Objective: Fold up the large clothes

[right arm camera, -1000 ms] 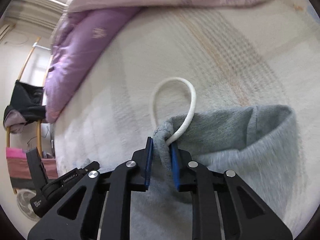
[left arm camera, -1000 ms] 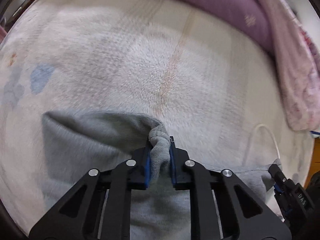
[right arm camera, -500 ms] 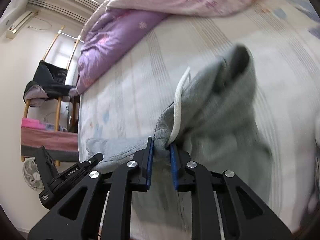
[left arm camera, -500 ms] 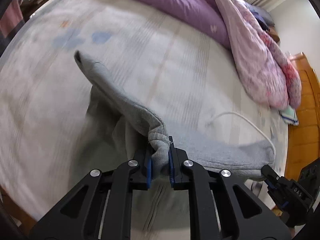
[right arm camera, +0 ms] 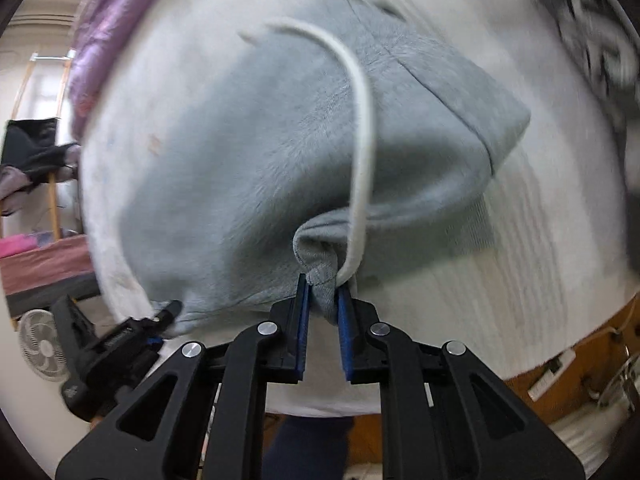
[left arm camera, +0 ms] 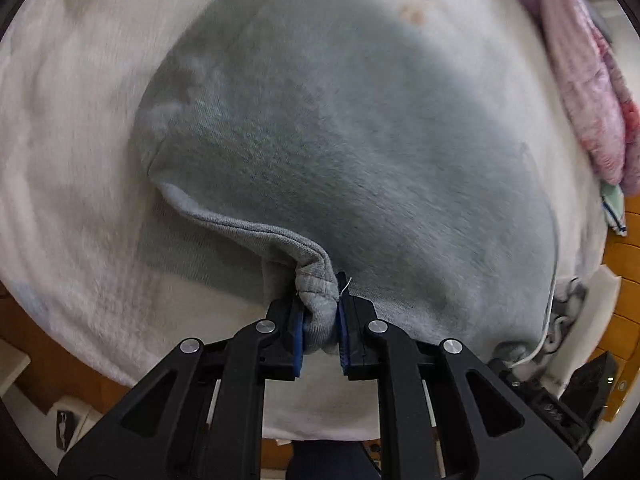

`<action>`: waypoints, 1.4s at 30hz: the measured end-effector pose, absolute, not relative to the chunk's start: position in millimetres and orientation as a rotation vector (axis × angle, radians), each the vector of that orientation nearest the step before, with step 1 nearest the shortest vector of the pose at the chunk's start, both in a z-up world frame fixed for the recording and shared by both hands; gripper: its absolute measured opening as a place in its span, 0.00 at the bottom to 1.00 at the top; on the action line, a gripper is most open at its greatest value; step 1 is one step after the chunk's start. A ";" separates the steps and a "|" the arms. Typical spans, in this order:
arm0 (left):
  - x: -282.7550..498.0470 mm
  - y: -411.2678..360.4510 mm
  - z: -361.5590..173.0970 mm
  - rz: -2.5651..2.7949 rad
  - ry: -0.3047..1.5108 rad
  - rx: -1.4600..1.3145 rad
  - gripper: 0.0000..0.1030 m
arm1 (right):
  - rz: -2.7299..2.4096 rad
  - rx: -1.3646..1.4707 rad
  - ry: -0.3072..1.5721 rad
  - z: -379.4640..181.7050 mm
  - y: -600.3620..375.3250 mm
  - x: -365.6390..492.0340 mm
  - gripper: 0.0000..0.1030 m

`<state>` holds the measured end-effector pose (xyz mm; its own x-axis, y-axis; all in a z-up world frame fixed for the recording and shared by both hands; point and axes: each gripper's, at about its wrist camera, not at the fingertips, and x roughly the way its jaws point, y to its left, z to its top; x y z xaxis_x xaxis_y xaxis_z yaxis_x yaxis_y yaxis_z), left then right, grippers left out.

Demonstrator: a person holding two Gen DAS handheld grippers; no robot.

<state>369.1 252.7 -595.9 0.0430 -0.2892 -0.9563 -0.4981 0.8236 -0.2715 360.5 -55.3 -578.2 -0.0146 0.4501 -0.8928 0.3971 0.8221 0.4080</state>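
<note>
Sweatpants [left arm camera: 360, 152] — waistband bunched tight in both grippers' jaws.

White fleecy bed sheet [left arm camera: 72, 128] fills the frame, purple duvet [right arm camera: 108, 28] bunched at eleven o'clock, white fan [right arm camera: 40, 344] on the floor at eight, wooden flooring [left arm camera: 624, 264] at three.

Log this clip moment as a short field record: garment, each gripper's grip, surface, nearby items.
garment: grey sweatpants, spread out, blurred by motion
left gripper: shut on a bunched edge of the garment
right gripper: shut on another bunched edge, beside the white drawstring
surface: white bed cover
nearby: pink and purple quilt at the bed's far side; small fan on the floor
</note>
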 end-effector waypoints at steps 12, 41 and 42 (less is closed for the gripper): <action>357.0 283.2 -578.6 0.127 1.458 -0.708 0.71 | 0.085 0.478 1.721 -533.6 -39.0 379.2 0.53; 320.8 353.5 -627.4 0.215 1.414 -0.876 0.70 | 0.269 0.011 1.592 -593.9 84.3 429.4 0.00; 319.8 353.3 -627.8 0.210 1.418 -0.871 0.70 | 0.271 0.017 1.586 -600.2 81.6 428.1 0.00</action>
